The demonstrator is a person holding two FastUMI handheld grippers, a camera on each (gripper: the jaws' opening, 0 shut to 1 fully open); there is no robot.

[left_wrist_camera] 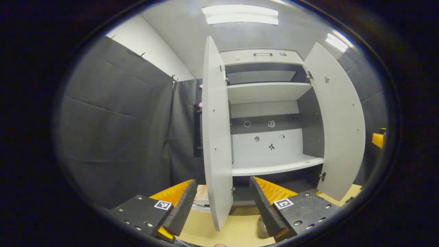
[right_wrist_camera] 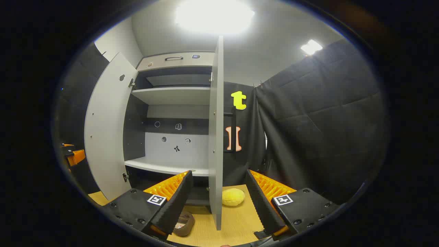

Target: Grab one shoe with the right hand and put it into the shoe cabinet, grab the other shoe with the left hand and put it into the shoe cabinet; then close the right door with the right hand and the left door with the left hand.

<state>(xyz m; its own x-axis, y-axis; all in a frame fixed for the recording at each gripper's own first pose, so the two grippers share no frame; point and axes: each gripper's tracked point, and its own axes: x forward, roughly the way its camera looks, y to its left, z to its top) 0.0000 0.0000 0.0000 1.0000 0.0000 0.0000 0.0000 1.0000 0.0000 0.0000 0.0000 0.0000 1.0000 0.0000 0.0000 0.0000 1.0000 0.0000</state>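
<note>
Cabinet (left_wrist_camera: 267, 92) stands with both doors swung wide, left door (left_wrist_camera: 216, 137) and right door (right_wrist_camera: 216, 137) edge-on to the cameras. Left gripper (left_wrist_camera: 223, 202) is released, empty, straddling the left door's edge at 6 o'clock. Right gripper (right_wrist_camera: 217, 199) likewise gapes around the right door's edge. One brown shoe (right_wrist_camera: 183, 223) lies on the wooden floor (right_wrist_camera: 236, 223) at 7 o'clock beside the right gripper; a yellow sponge-like lump (right_wrist_camera: 233, 197) sits just past the door.

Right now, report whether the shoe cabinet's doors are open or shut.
Open. The left door and right door both swing outward, exposing the shoe cabinet's bare shelves.
</note>
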